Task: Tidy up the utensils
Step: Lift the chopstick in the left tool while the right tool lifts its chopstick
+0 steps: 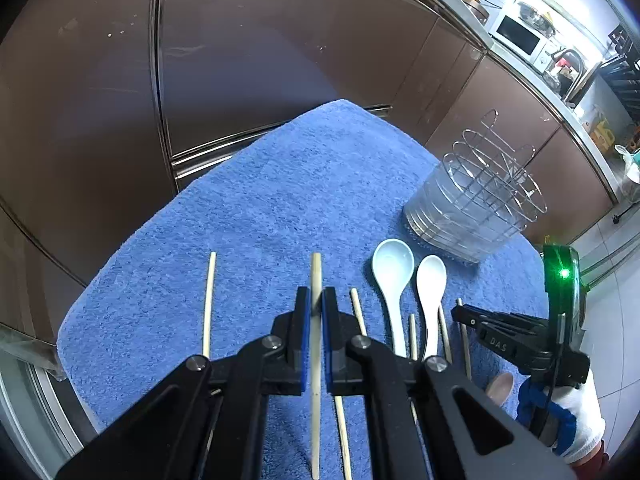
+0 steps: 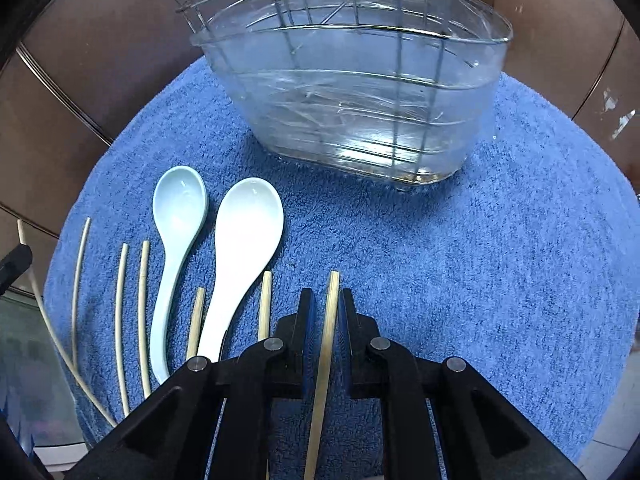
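On a blue towel (image 1: 300,180) lie several pale chopsticks, a light blue spoon (image 1: 393,264) (image 2: 180,196) and a white spoon (image 1: 431,276) (image 2: 248,216). My left gripper (image 1: 317,300) is shut on one chopstick (image 1: 316,268), held just above the towel left of the spoons. My right gripper (image 2: 325,300) is shut on another chopstick (image 2: 333,292) right of the white spoon; the same gripper (image 1: 460,312) shows at the towel's right side, in a gloved hand (image 1: 580,412). The wire utensil holder in a clear tub (image 1: 476,208) (image 2: 360,100) stands beyond the spoons and holds no utensils.
Loose chopsticks (image 1: 209,304) (image 2: 120,320) lie left of the spoons, more (image 2: 196,320) beside the white spoon's handle. Brown cabinet fronts (image 1: 100,100) rise behind the towel. A counter with a microwave (image 1: 520,32) runs at the upper right, tiled floor (image 1: 616,320) below it.
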